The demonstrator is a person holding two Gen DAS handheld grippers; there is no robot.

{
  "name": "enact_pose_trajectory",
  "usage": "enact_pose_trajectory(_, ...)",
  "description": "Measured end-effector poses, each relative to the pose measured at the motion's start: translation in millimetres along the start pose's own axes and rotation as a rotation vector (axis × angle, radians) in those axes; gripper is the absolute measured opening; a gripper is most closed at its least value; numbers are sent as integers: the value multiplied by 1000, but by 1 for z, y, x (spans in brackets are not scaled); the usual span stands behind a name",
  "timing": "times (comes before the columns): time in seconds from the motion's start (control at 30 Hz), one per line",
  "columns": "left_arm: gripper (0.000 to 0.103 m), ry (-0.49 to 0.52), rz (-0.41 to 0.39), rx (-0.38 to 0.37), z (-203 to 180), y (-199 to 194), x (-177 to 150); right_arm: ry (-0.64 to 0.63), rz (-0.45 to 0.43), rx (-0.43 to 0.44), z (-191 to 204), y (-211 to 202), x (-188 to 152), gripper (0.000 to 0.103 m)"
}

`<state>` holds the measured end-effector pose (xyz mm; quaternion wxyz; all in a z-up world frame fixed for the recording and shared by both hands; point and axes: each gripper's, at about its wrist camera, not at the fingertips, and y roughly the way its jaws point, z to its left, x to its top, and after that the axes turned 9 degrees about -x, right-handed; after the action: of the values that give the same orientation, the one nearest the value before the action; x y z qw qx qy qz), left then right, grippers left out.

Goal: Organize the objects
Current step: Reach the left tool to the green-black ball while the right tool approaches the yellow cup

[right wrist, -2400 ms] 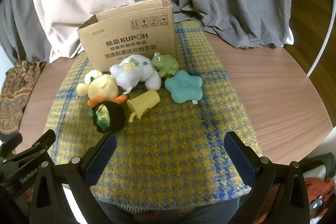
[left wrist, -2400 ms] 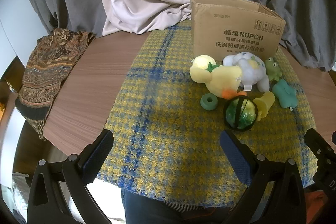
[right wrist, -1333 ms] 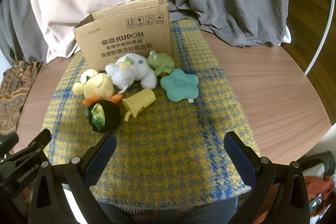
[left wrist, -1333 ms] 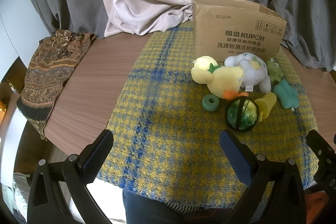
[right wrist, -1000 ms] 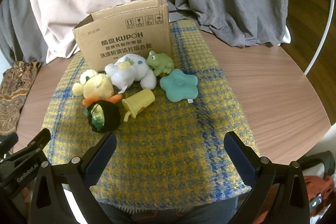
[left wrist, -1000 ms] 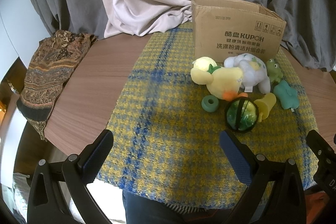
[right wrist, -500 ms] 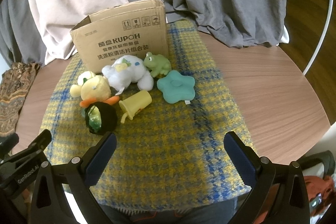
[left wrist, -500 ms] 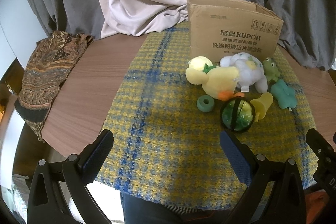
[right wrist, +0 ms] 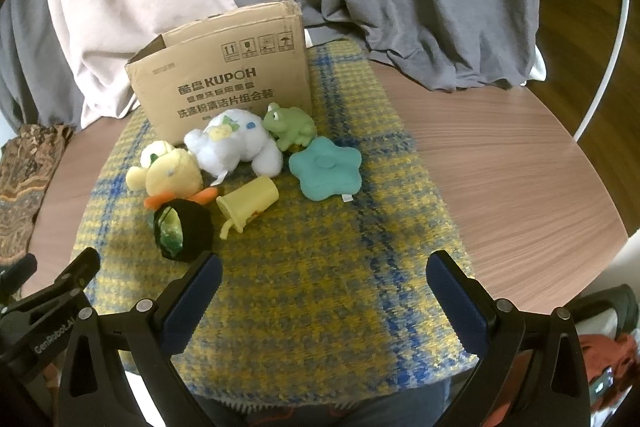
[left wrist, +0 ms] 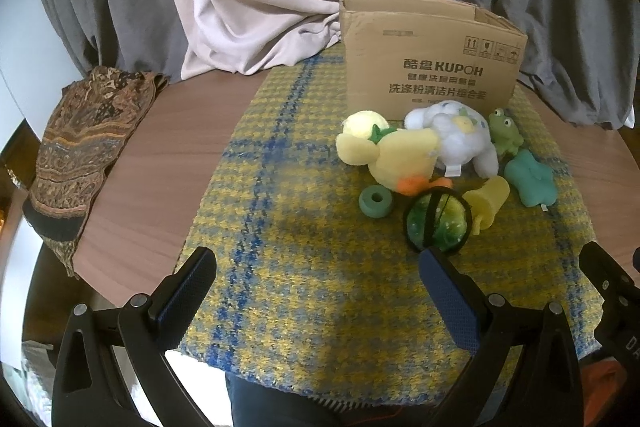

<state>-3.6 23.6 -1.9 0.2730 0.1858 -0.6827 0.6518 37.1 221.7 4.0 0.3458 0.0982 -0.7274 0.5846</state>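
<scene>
- Table (right wrist: 520,187): wood-grain top, smooth, faint sheen.
- Cloth (left wrist: 304,267) over the table's middle: coarse woven yellow-and-blue check, matt.
- Box (left wrist: 432,67) by the far edge: plain brown corrugated cardboard, matt, black print.
- Duck (left wrist: 400,155) and white toy (right wrist: 236,143): fuzzy plush.
- Frog (right wrist: 290,125), yellow cup (right wrist: 248,205) and green ring (left wrist: 375,202): smooth moulded rubber or plastic, dull.
- Star (right wrist: 326,169): soft teal fabric with a sewn tag.
- Scarf (left wrist: 88,131) at the left edge: patterned woven cloth.
- Gripper fingers (right wrist: 192,299): black plastic, textured blue pads.
</scene>
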Motion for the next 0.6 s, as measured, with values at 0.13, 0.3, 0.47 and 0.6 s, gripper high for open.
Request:
enact_pose_trajectory(0.13,103,8,-1,-11,-5,2,1,3,-3,-1,-3,2,1,103)
enact_pose_trajectory(0.3,103,30,-7,-31,-13,6,2,10,-7,-6,-9,6,2,102)
enact_pose_trajectory(0.47,103,49,-2,-61,-24,13,3,18,-9,-9,-15,13,3,102)
enact_pose_trajectory(0.6,103,61,3,-82,-33,20,4,21,-12,-10,-20,18,5,103)
